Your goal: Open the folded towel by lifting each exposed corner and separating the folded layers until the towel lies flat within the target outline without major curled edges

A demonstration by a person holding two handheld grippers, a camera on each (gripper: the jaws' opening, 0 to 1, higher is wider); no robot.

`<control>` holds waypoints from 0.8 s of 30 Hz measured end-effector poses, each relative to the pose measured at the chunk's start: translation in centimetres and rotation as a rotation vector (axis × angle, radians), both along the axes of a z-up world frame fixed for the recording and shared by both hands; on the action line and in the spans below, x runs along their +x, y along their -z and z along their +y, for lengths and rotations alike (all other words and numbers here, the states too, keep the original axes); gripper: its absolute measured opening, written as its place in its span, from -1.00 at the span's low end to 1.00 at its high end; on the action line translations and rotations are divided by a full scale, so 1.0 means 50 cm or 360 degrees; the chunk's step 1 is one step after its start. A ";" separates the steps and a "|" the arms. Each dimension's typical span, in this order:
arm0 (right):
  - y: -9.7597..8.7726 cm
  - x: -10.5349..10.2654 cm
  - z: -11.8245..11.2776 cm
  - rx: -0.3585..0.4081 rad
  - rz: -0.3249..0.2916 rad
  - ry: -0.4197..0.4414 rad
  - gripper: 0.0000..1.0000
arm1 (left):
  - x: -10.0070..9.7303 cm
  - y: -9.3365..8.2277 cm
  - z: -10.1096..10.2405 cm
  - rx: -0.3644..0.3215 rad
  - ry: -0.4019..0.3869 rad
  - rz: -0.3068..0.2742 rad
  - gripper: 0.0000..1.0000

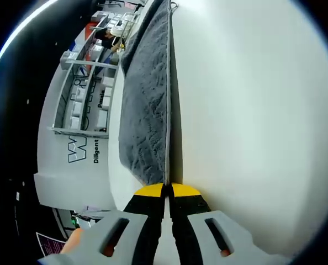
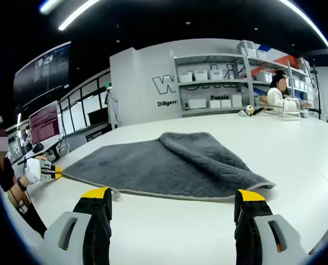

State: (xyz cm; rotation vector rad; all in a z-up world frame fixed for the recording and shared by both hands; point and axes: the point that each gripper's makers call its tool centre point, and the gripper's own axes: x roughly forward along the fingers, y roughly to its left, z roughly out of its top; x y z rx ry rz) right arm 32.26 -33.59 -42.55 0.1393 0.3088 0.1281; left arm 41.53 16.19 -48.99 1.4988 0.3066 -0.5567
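Left claw (image 1: 167, 190) pinched onto grey quilted towel (image 2: 169, 163) corner; right claw (image 2: 172, 201) wide open, empty. We'd grab the folded flap, peel outward, low over white worktop (image 2: 296, 160).

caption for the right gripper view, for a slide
Right gripper open before a grey towel on the white table, one layer still folded over; left gripper pinches its far corner.

Grey grippers (image 2: 173, 221), black jaws (yellow-tipped)

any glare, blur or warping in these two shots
Left gripper view: the white table is bright, nearly featureless; the grey towel is sharp; shelves curve with fisheye. Right gripper view: even light, ceiling strips bend, towel weave clear, soft shadow under its edge.
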 end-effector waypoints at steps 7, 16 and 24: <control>0.009 0.001 0.001 0.0010 0.0011 -0.0001 0.87 | -0.009 -0.007 0.009 0.0009 -0.0020 -0.0001 -0.94; 0.013 0.001 0.001 0.0014 0.0018 -0.0004 0.87 | -0.030 -0.011 0.025 0.0038 -0.0056 0.0000 -0.94; 0.020 0.004 0.006 0.0027 0.0023 -0.0014 0.87 | -0.040 -0.020 0.046 0.0063 -0.0095 -0.0002 -0.94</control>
